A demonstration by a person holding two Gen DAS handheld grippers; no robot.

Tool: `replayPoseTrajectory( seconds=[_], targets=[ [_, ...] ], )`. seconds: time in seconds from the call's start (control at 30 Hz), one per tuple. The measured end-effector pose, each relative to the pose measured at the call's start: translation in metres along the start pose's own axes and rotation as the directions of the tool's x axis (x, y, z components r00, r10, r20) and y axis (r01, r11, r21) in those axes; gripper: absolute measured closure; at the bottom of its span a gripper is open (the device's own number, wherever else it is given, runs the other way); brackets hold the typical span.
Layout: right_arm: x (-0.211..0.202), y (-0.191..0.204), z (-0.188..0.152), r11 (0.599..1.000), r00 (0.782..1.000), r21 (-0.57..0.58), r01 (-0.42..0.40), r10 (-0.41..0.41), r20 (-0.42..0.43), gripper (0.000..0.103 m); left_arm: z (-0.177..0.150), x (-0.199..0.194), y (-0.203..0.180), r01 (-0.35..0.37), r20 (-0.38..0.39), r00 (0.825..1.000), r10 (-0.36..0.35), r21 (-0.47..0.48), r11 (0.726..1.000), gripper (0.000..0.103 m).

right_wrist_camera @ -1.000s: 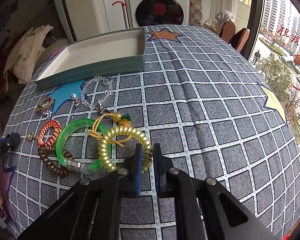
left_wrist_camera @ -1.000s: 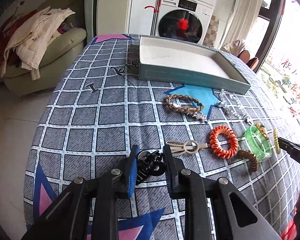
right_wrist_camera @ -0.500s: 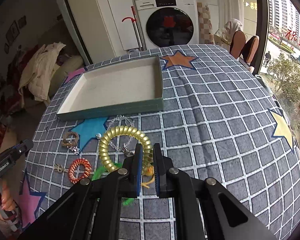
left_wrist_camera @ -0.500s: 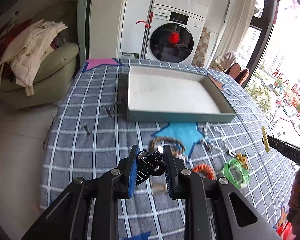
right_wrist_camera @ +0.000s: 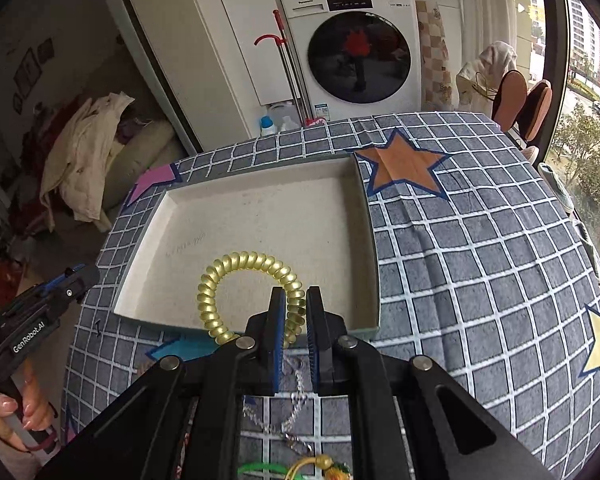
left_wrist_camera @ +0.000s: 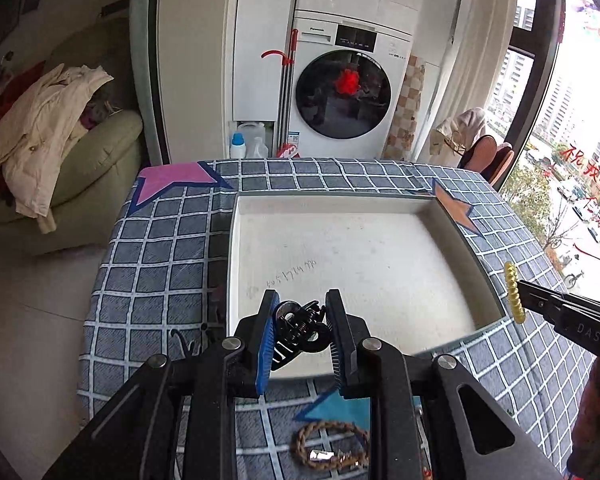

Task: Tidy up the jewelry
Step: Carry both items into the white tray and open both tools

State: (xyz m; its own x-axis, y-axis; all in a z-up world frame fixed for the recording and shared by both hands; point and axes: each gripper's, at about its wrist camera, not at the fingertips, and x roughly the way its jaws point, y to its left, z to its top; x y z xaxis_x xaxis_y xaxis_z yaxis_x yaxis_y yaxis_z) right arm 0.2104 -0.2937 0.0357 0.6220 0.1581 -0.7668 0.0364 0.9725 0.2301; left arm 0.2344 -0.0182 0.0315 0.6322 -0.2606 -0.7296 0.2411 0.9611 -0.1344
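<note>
A table covered by a grey checked cloth (left_wrist_camera: 156,264) with coloured stars fills both wrist views. Behind its far edge stand a white washing machine (left_wrist_camera: 344,92) and, off to the left, a pale sofa heaped with a cream garment (left_wrist_camera: 40,136).

On the cloth, toward the far edge, lies a shallow rectangular tray (left_wrist_camera: 452,236) with a teal outer wall and an off-white floor. Nothing lies on its floor; a faint handwritten line of digits marks it.

The left gripper (left_wrist_camera: 302,330) hangs over the tray's near edge, toward its near left corner. Its jaws stand at a narrow gap, clamped on a black claw hair clip (left_wrist_camera: 300,330), which is lifted clear of the tray floor.

The right gripper (right_wrist_camera: 296,320) hangs over the tray's near right corner. Its jaws are nearly together, pinching one side of a gold spiral hair tie (right_wrist_camera: 244,264); the rest of the loop stands up over the tray floor.

In the right wrist view a hand (right_wrist_camera: 24,408) grips the left tool's handle at the lower left.

On the cloth just in front of the tray's near edge, partly hidden behind the grippers, lie a braided brown bracelet (left_wrist_camera: 328,446), a clear beaded chain (right_wrist_camera: 292,404) and a green bangle (right_wrist_camera: 260,470).
</note>
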Motion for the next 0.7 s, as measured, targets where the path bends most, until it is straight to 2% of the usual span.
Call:
replayPoseTrajectory(
  seconds=[0.3, 0.7],
  targets=[
    [0.067, 0.008, 0.027, 0.997, 0.996, -0.034, 0.073, -0.074, -0.046, 0.092, 0.015, 0.067, -0.01, -0.041, -0.058, 0.997, 0.043, 0.03, 0.999, 0.059],
    [0.11, 0.01, 0.019, 0.987, 0.985, -0.079, 0.141, -0.148, -0.089, 0.092, 0.006, 0.114, -0.018, -0.109, -0.124, 0.985, 0.118, 0.078, 0.991, 0.059]
  ],
)
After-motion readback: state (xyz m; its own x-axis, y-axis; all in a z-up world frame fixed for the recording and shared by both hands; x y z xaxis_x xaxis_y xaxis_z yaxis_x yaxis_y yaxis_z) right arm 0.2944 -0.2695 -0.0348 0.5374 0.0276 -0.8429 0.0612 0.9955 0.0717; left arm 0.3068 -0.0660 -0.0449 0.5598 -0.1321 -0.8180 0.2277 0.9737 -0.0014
